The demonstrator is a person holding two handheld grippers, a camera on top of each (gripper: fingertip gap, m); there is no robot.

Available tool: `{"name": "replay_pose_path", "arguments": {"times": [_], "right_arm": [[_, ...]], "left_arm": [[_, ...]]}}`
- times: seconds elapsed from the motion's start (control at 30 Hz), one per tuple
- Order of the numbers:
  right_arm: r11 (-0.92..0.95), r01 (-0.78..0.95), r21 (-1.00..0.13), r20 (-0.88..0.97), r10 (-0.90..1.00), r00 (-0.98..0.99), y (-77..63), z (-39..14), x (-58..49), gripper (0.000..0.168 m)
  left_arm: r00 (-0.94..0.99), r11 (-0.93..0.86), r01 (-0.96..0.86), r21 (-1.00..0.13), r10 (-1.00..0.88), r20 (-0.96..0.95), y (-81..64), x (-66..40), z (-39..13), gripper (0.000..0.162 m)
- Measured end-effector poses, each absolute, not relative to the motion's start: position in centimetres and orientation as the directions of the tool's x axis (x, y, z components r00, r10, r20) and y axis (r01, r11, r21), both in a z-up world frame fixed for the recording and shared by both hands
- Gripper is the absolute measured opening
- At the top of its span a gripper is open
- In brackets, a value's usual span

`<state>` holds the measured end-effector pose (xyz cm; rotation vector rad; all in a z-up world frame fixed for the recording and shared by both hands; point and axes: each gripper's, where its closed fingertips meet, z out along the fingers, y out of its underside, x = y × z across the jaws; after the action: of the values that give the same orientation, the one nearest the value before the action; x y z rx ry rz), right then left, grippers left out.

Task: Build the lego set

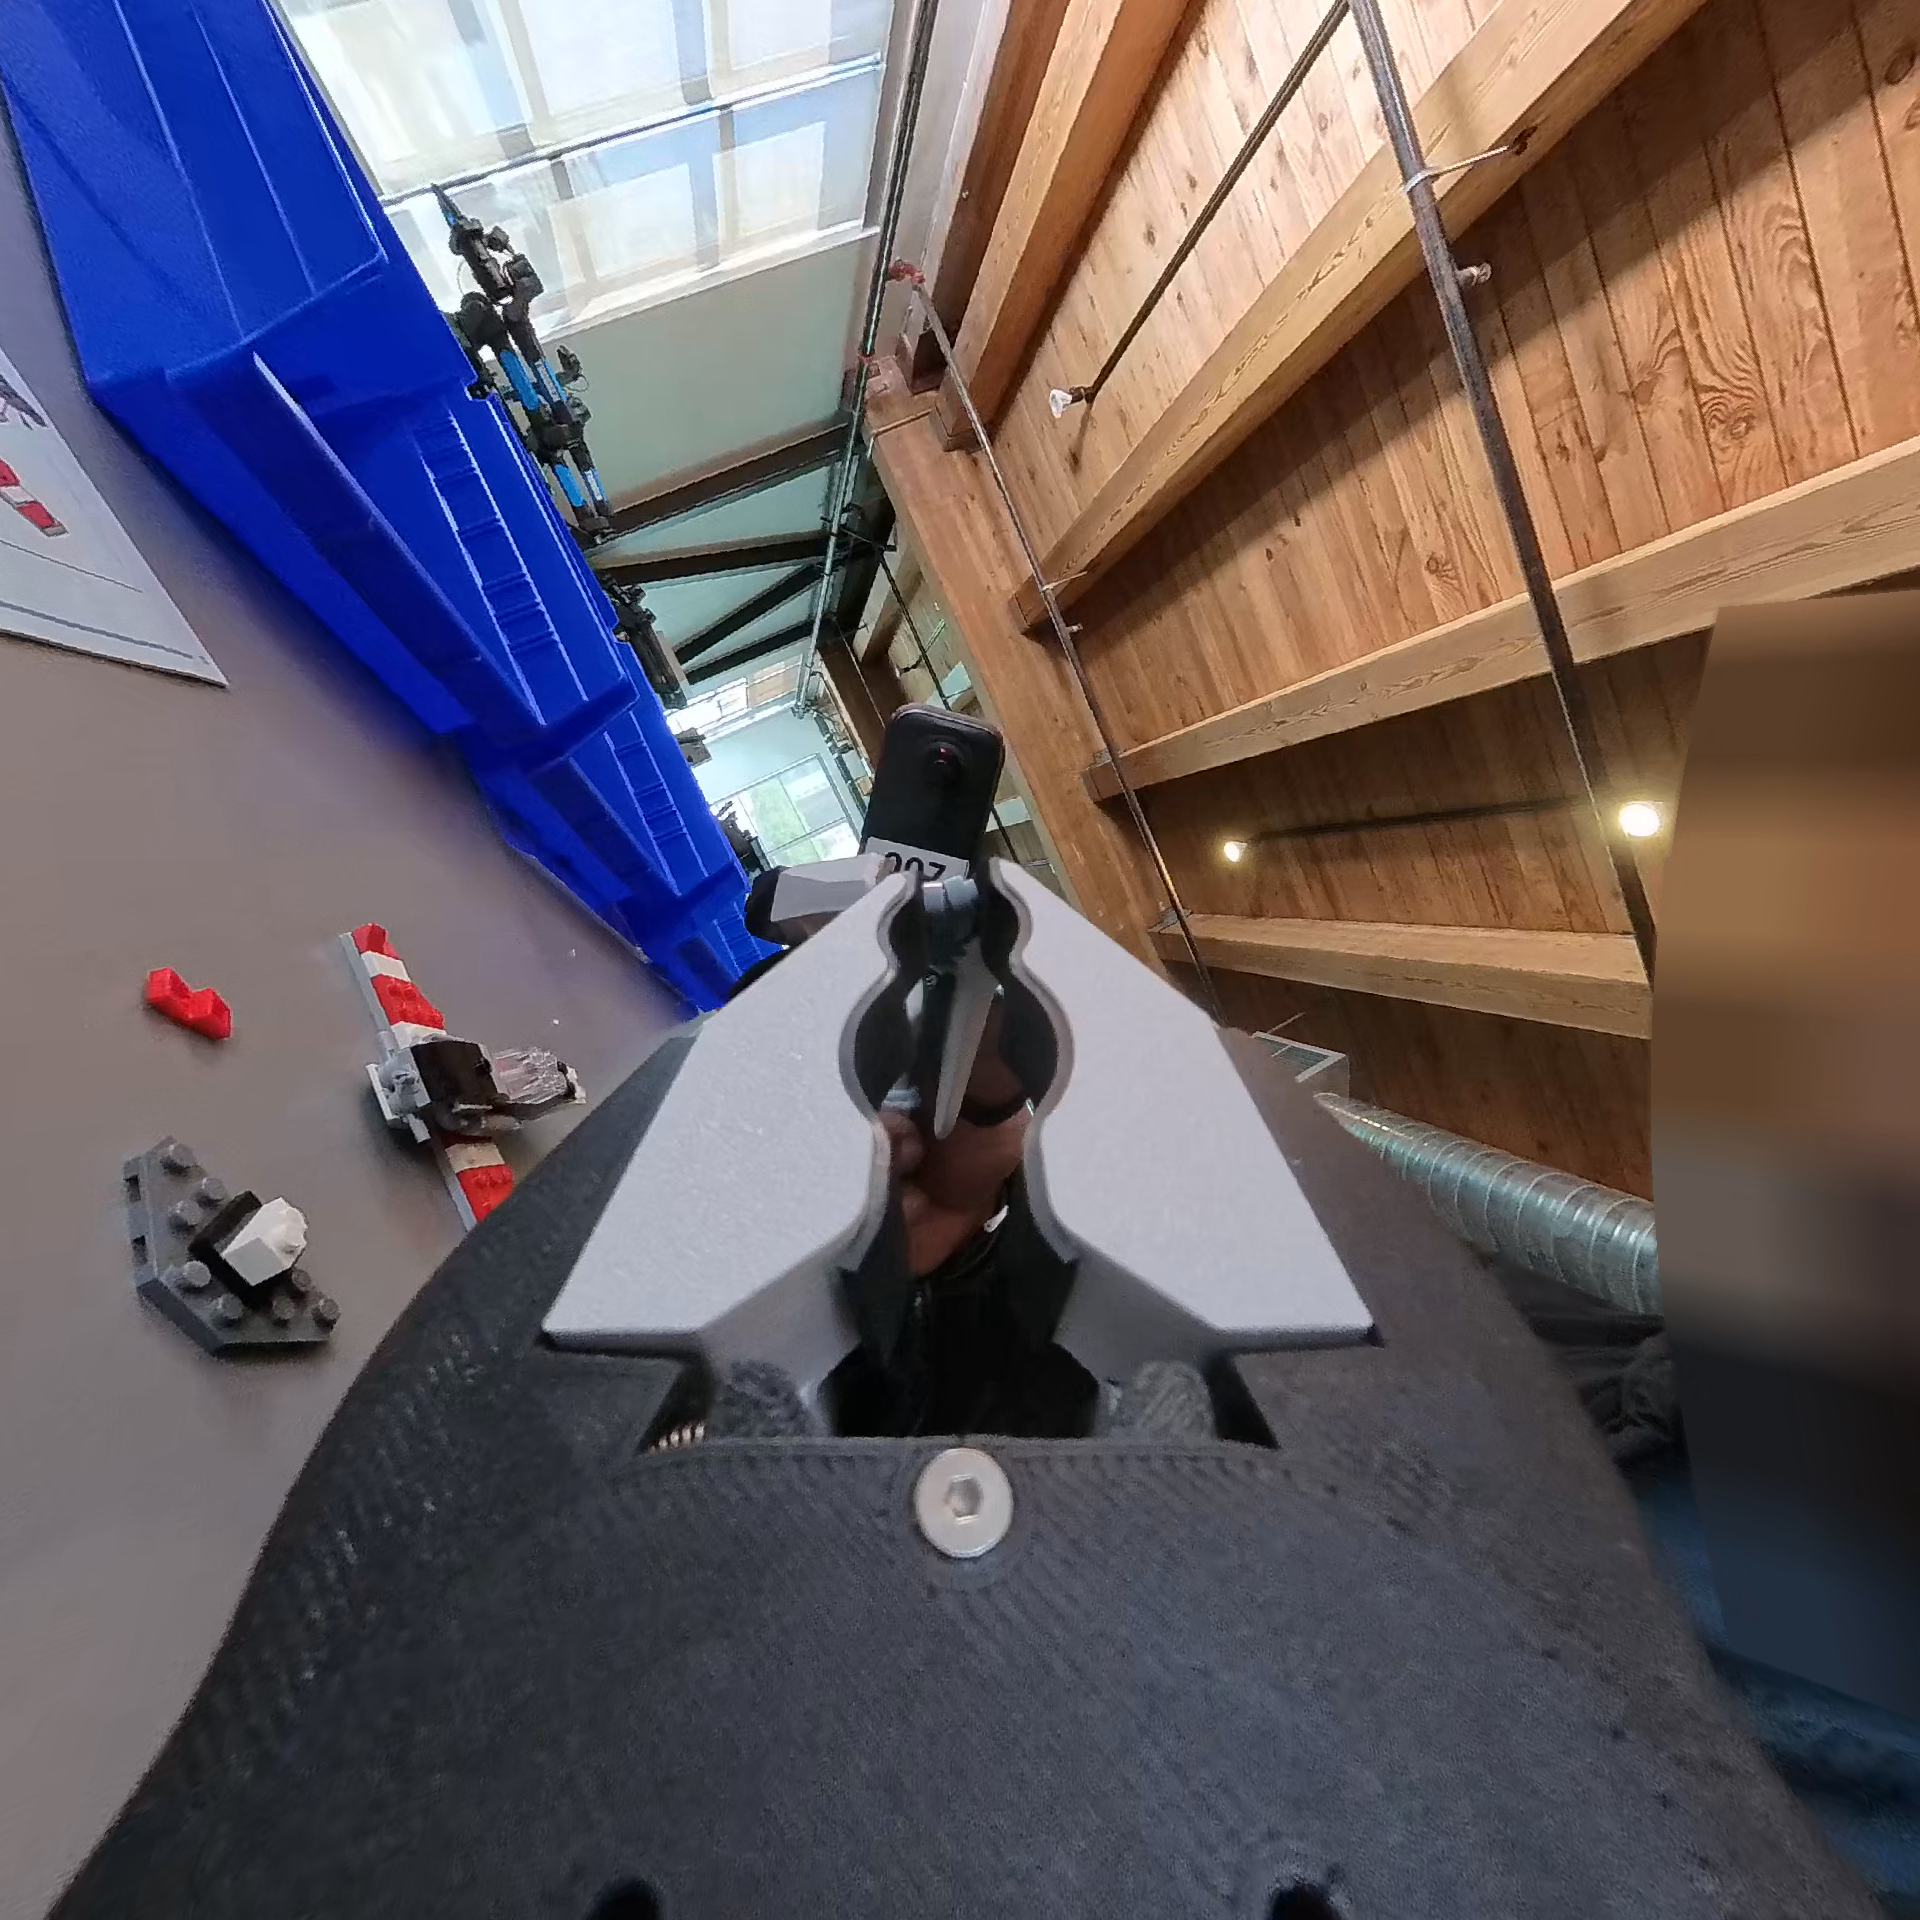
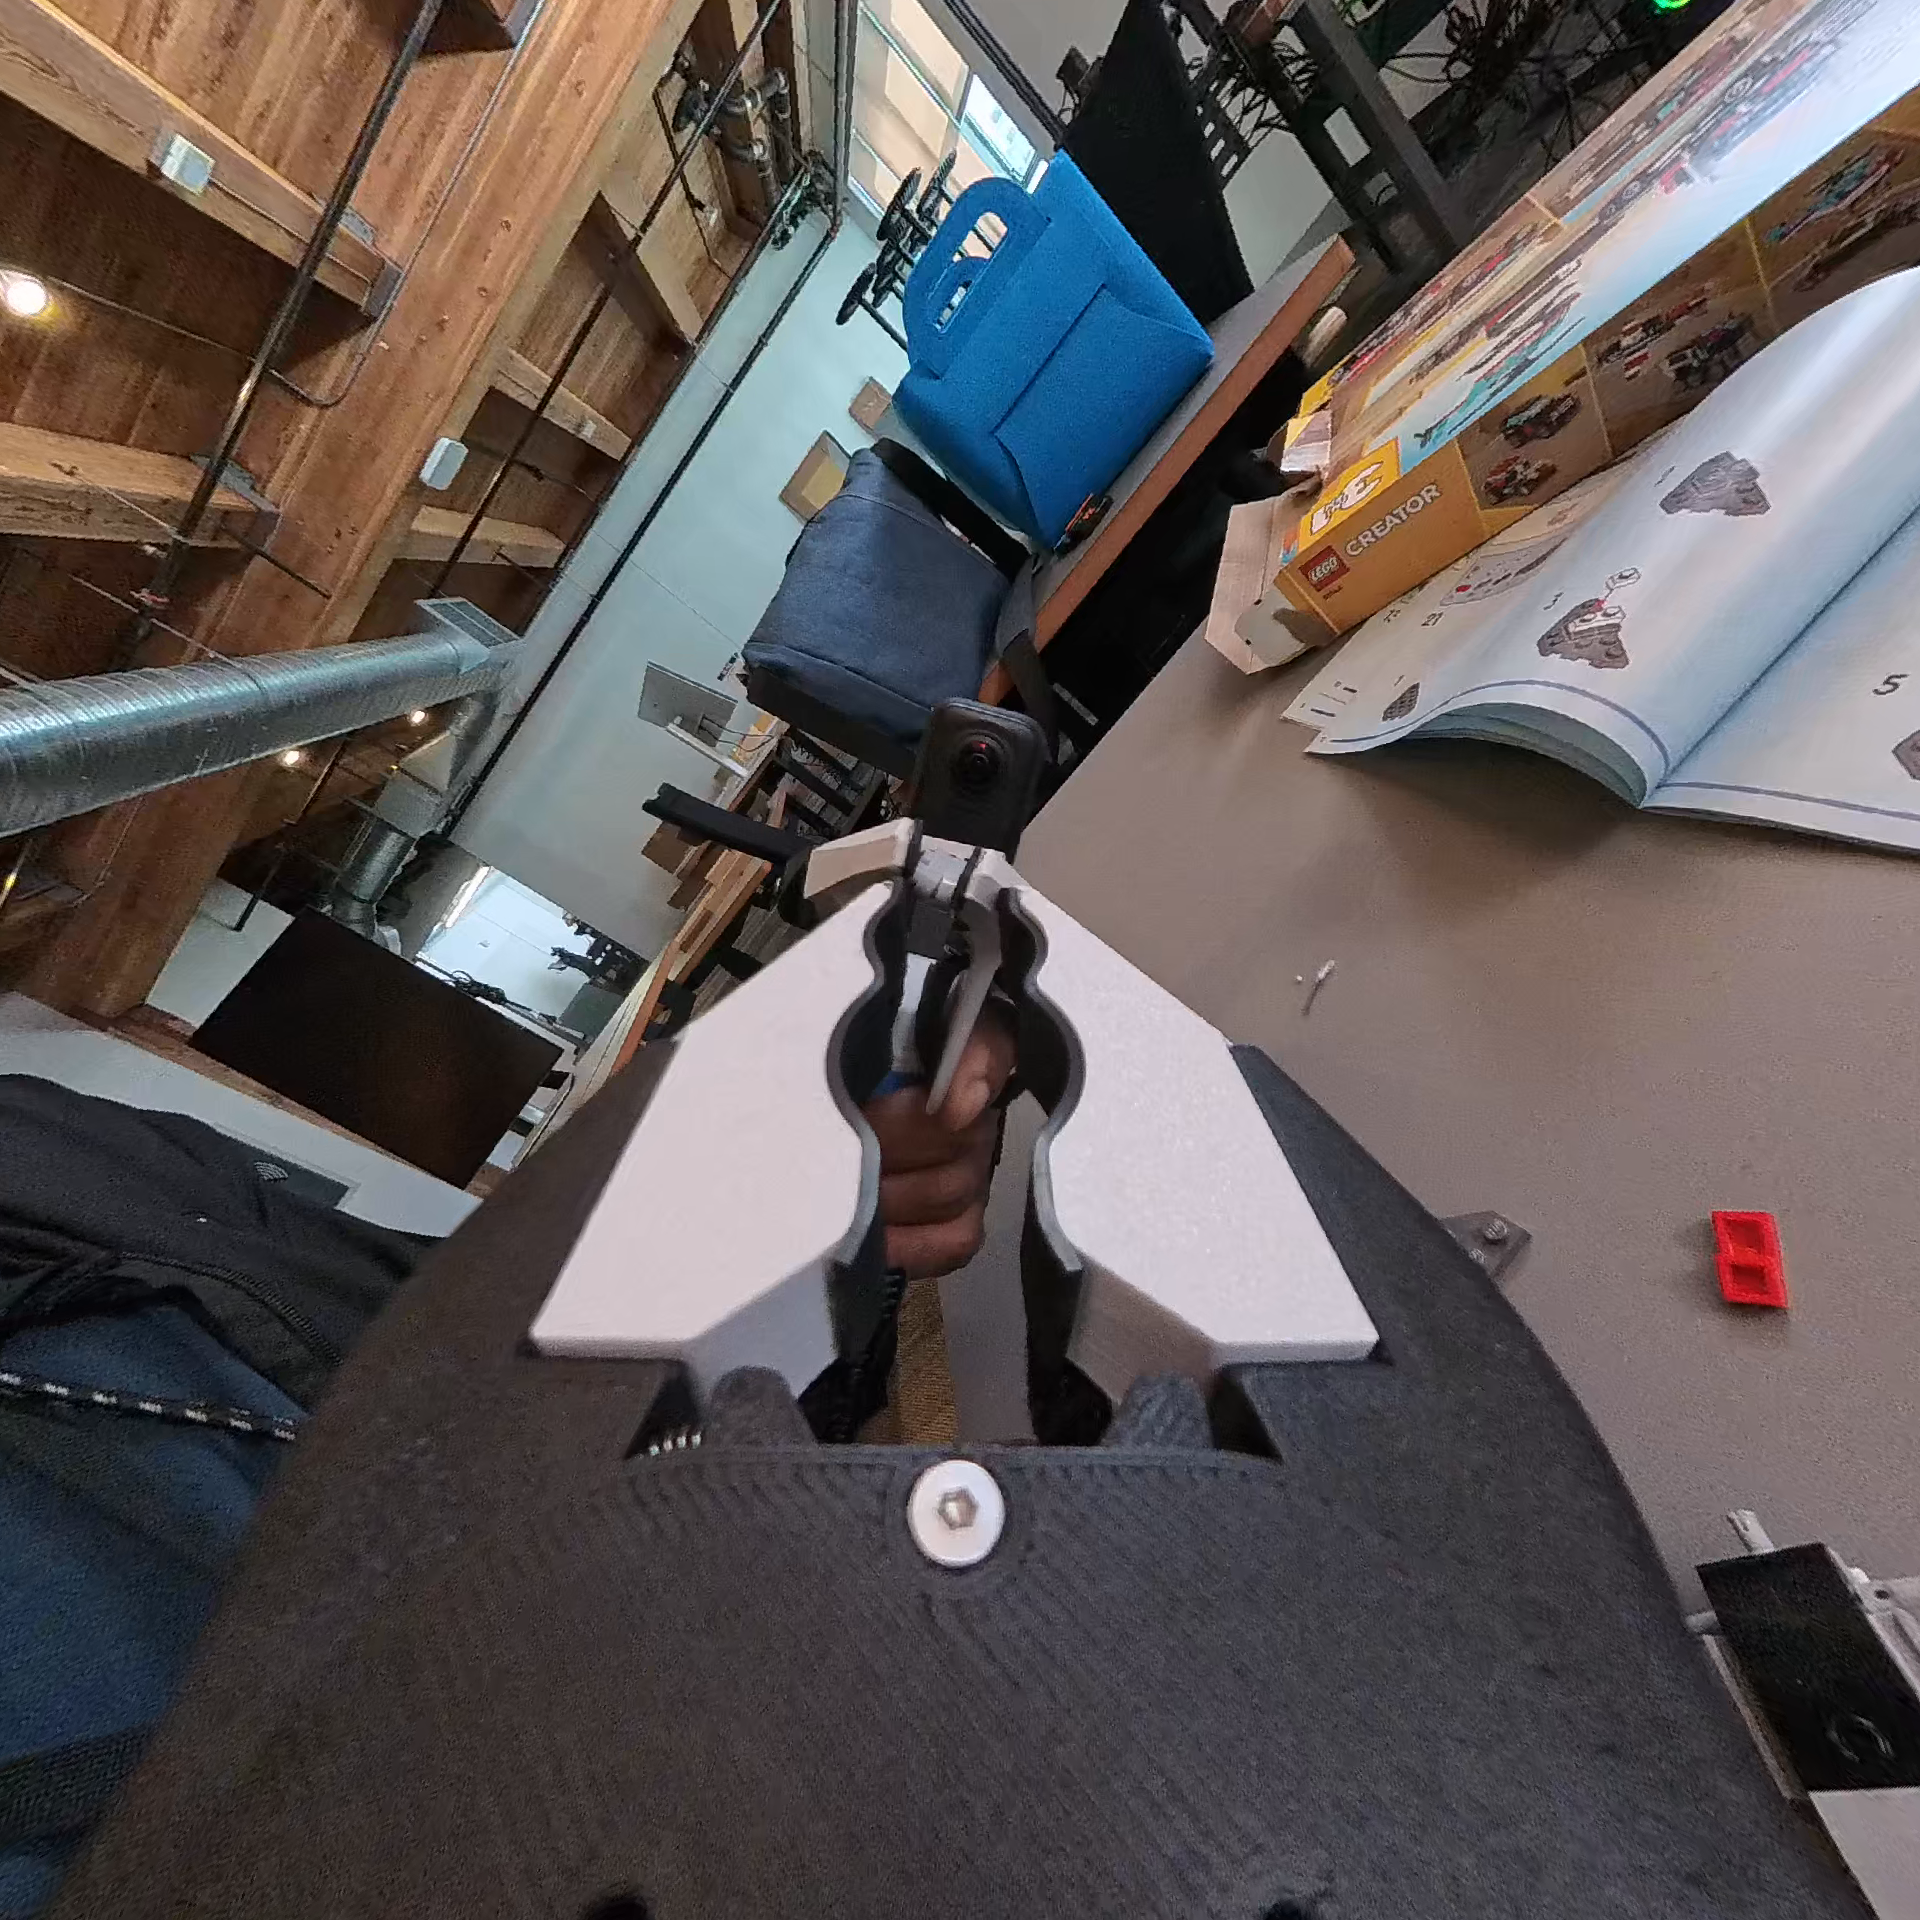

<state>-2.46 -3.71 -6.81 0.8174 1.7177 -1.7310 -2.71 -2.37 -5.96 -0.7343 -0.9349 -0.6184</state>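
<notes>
Left gripper [image 1: 951,904]: My fingers are closed tip to tip on a small grey lego piece [image 1: 940,914], raised off the table [image 1: 260,831] and aimed at my other gripper.

Right gripper [image 2: 948,883]: My fingers are closed on a small light-grey piece [image 2: 940,878]. I cannot tell whether this is the same part the left holds or a second one.

Key relation: The two grippers face each other nose to nose in mid-air. Each wrist view shows the opposing gripper's camera just behind the pinched part, so the join axis runs straight along both pairs of fingers.

Long axis of held part: Too small and too hidden by the fingertips to state.

Sub-assemblies on table: In the left wrist view, a dark grey studded plate [image 1: 223,1247] with a black-and-white block on it lies near the table's near edge. A red-and-white striped assembly [image 1: 447,1070] lies just beyond it, partly hidden behind my gripper body.

Loose bricks: A red brick [image 1: 189,1004] lies apart from both assemblies, towards the instruction sheet [image 1: 83,561].

Nearer gripper: The left, judging by how close those parts lie to its body.

Other items: Blue bins [image 1: 312,395] line the far edge. An open instruction booklet [image 2: 1714,623] and the set box [image 2: 1507,416] lie towards the far corner in the right wrist view.

Judged step: Pressing or passing the pinched part between the grippers. Alignment along the shared axis matters most.
</notes>
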Motion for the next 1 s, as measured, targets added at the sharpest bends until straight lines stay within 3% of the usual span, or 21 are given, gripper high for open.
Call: {"name": "replay_pose_path", "arguments": {"times": [0.8, 1.0], "right_arm": [[-0.038, 0.749, -0.662, -0.749, 0.061, -0.659, -3.79, -6.98, -2.77, 0.014], [-0.053, 0.718, -0.694, -0.72, 0.073, -0.69, -3.84, -6.99, -3.12, 0.015]], "left_arm": [[0.449, 0.621, 0.734, -0.275, -0.14, 0.882, -2.47, -2.99, -6.23, 0.009], [0.411, 0.646, 0.739, -0.189, -0.211, 0.887, -2.69, -3.43, -6.24, 0.009]]}}
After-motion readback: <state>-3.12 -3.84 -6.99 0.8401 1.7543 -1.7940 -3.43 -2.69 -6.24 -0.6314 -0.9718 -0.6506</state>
